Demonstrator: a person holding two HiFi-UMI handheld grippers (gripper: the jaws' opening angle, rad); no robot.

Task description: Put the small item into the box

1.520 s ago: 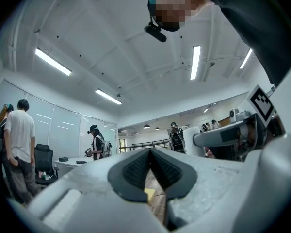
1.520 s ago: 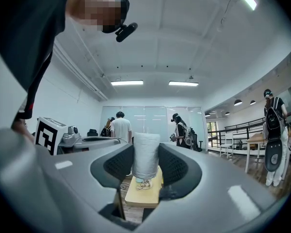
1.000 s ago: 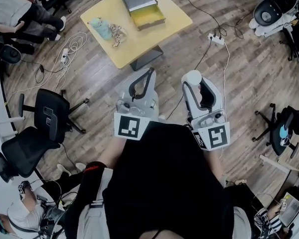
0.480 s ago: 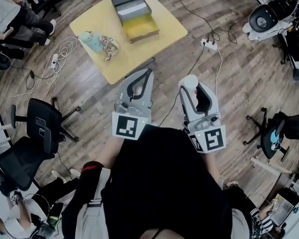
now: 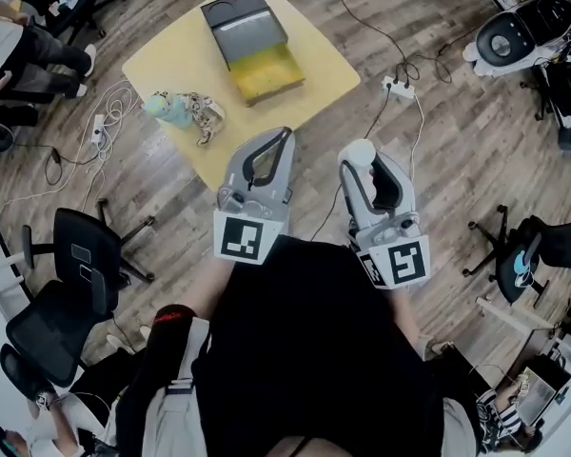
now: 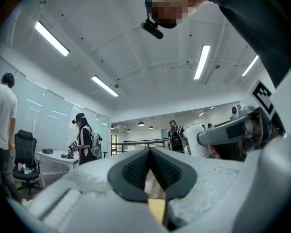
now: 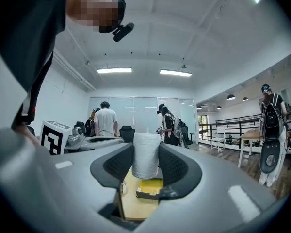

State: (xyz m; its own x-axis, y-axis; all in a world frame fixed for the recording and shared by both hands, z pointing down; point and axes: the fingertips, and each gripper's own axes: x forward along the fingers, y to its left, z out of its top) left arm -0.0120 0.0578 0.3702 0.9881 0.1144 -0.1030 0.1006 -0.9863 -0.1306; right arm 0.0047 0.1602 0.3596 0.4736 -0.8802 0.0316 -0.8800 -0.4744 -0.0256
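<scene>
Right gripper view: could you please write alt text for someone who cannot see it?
The jaws clamp an upright white cylinder. Below them are a yellow table and an open box with a yellow inside. People stand in a bright office beyond.

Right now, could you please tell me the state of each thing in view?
left tongs: shut, empty.
right tongs: shut on white roll.
box: open, yellow inside showing.
teal item: lying on table, outside box.
</scene>
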